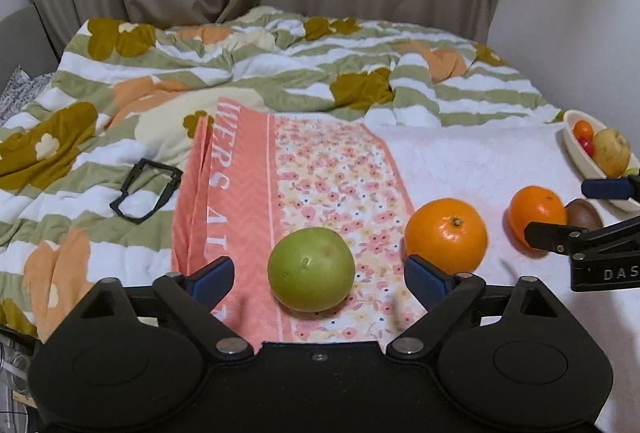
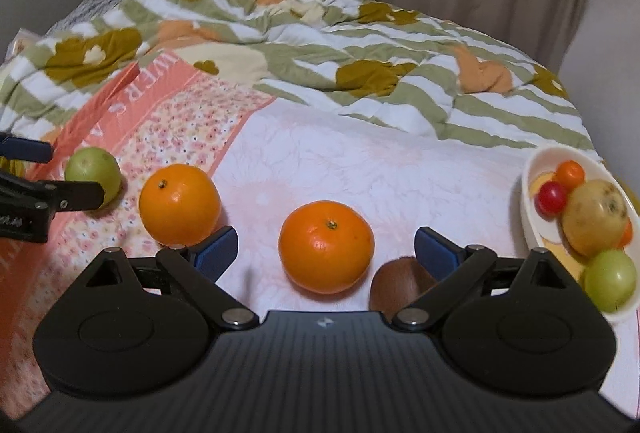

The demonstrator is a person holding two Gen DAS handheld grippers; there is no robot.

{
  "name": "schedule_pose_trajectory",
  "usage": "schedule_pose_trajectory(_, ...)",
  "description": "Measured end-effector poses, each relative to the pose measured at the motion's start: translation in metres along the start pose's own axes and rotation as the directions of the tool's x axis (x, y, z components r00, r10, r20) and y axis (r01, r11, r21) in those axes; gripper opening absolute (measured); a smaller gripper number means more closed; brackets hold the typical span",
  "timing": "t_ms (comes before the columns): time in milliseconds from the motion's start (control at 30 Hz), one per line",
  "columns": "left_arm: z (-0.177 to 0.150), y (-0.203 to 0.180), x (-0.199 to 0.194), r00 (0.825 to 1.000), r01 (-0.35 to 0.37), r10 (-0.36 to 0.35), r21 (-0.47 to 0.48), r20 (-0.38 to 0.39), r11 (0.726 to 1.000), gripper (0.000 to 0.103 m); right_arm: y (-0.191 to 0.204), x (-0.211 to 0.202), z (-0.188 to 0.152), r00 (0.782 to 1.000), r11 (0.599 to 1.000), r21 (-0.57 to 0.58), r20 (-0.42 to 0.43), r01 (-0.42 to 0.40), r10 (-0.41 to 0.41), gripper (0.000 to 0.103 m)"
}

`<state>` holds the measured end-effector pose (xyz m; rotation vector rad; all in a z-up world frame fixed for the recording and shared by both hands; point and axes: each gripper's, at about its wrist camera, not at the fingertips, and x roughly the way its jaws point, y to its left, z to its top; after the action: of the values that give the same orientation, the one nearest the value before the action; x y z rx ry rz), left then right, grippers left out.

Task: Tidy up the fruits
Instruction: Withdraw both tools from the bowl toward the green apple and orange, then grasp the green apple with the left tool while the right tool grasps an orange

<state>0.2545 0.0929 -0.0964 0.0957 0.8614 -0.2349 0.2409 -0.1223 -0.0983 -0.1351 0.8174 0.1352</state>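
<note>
Both claws are lined up on fruit at once, each angled down at the bed. The left claw [image 1: 319,275] stands wide, its blue pads either side of the green fruit [image 1: 311,269] with clear gaps on both flanks — nothing gripped yet. That fruit sits on the pink floral towel [image 1: 320,169], with an orange [image 1: 446,235] just beside it to the right.

Over on the right, the right claw [image 2: 326,253] is spread just as wide around the second orange [image 2: 327,247], pads apart from the skin, empty as well. A brown kiwi [image 2: 394,287] lies just beside that orange, close under the claw's right finger — a likely snag.

The white bowl [image 2: 530,193] waits at the far right of the bed, already carrying a yellowish fruit, a green one and small tomatoes.

So this looks like the approach stage of a double pick. Next call: ease each claw lower until the pads sit at the widest part of the fruit, close gently, then lift and carry toward the bowl. Round fruit on soft bedding may roll.
</note>
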Motion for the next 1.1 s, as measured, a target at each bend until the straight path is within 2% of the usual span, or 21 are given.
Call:
schedule_pose_trajectory(167, 0.0, -0.002, 0.014, 0.999, 0.006, -0.006, 0.009, -0.031, 1.0, 0.086, -0.001, 0.011, 0.001, 1.0, 0.998, -0.069, -0.012, -0.011, 0.01, 0.103)
schedule_pose_trajectory(233, 0.0, -0.002, 0.019, 0.999, 0.008, -0.008, 0.005, -0.05, 1.0, 0.078, -0.002, 0.015, 0.002, 1.0, 0.997, -0.081, -0.018, -0.014, 0.012, 0.103)
schedule_pose_trajectory(367, 0.0, 0.0, 0.024, 0.998, 0.006, -0.007, -0.015, -0.063, 1.0, 0.072, -0.004, 0.02, 0.0, 0.999, 0.994, -0.099, -0.03, -0.035, 0.032, 0.101)
schedule_pose_trajectory(433, -0.001, 0.001, 0.025, 0.998, -0.018, 0.017, -0.009, -0.062, 1.0, 0.057, -0.004, 0.022, -0.001, 0.999, 0.993, -0.111, -0.035, -0.044, 0.04, 0.1)
schedule_pose_trajectory(567, 0.001, 0.008, 0.024, 0.997, -0.007, 0.004, -0.043, -0.073, 0.999, 0.058, -0.003, 0.027, -0.001, 0.998, 0.99, -0.128, -0.047, -0.053, 0.047, 0.099)
schedule_pose_trajectory(633, 0.0, 0.006, 0.023, 0.997, -0.018, 0.015, -0.038, -0.074, 0.999, 0.058, -0.002, 0.029, -0.001, 0.997, 0.989, -0.133, -0.056, -0.067, 0.06, 0.088)
schedule_pose_trajectory(700, -0.002, 0.005, 0.021, 0.997, -0.025, 0.023, -0.033, -0.072, 0.999, 0.058, 0.0, 0.032, -0.001, 0.995, 0.986, -0.143, -0.071, -0.08, 0.07, 0.083)
schedule_pose_trajectory(933, -0.012, 0.002, 0.013, 0.997, -0.022, 0.02, -0.026, -0.073, 0.999, 0.057, -0.002, 0.033, -0.002, 0.996, 0.984, -0.163, -0.072, -0.071, 0.06, 0.075)
schedule_pose_trajectory(1100, -0.016, 0.002, 0.007, 0.998, -0.018, 0.015, -0.039, -0.066, 0.999, 0.057, -0.003, 0.029, -0.004, 0.996, 0.988, -0.136, -0.06, -0.066, 0.058, 0.074)
